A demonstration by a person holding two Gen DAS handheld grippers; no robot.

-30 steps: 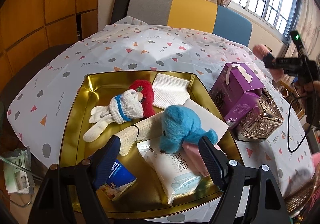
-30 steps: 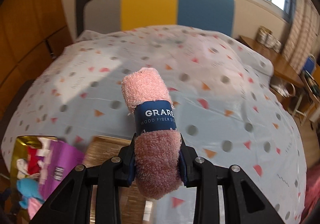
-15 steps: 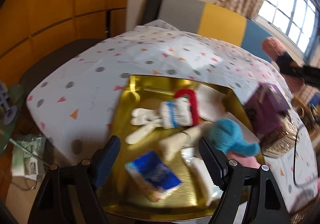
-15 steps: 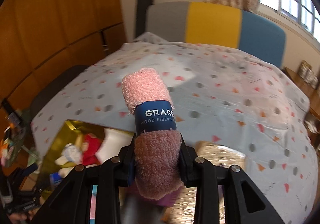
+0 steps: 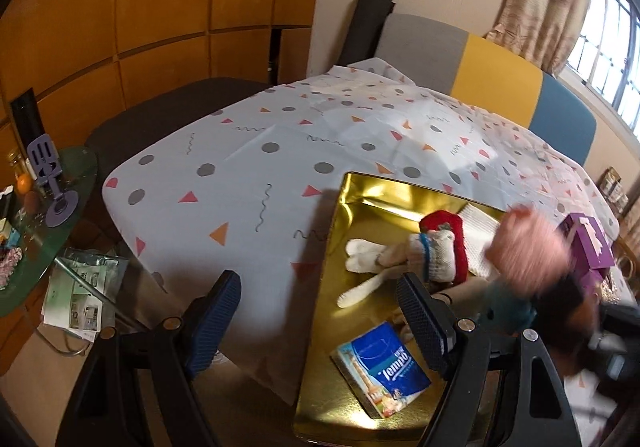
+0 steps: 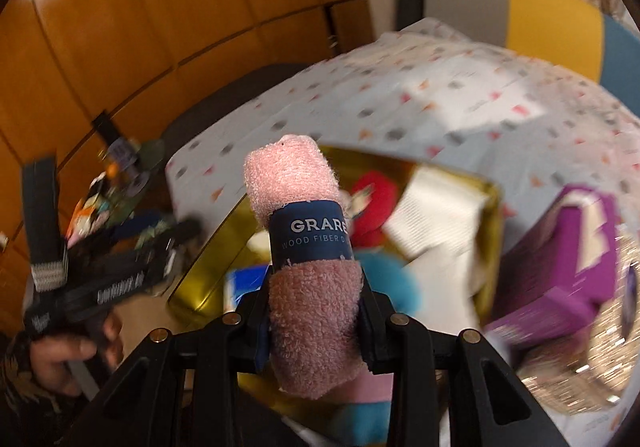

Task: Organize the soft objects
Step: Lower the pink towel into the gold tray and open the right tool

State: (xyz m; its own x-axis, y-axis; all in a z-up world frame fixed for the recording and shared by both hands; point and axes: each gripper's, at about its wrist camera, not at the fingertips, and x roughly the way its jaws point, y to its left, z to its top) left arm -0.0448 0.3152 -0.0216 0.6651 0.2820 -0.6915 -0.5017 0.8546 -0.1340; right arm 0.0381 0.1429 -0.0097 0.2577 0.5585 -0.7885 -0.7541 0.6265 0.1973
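Observation:
My right gripper (image 6: pixel 314 311) is shut on a rolled pink towel (image 6: pixel 308 259) with a dark blue band. It holds the towel above the gold tray (image 6: pixel 208 243). In the left wrist view the towel (image 5: pixel 528 247) is a pink blur over the tray's (image 5: pixel 332 247) right side. In the tray lie a white and red plush doll (image 5: pixel 432 251), a blue plush (image 5: pixel 508 311), a white cloth (image 5: pixel 480 227) and a blue tissue pack (image 5: pixel 384 371). My left gripper (image 5: pixel 320 323) is open and empty over the tray's left edge.
A purple box (image 5: pixel 588 243) and a silvery basket (image 6: pixel 592 359) stand right of the tray. The table wears a spotted cloth (image 5: pixel 280 167). A glass side table (image 5: pixel 44 215) with clutter stands at left. A multicoloured sofa (image 5: pixel 500 75) is behind.
My right gripper has swung left with the pink towel, from over bare tablecloth to above the tray. My left gripper has drawn back and left, and stays open.

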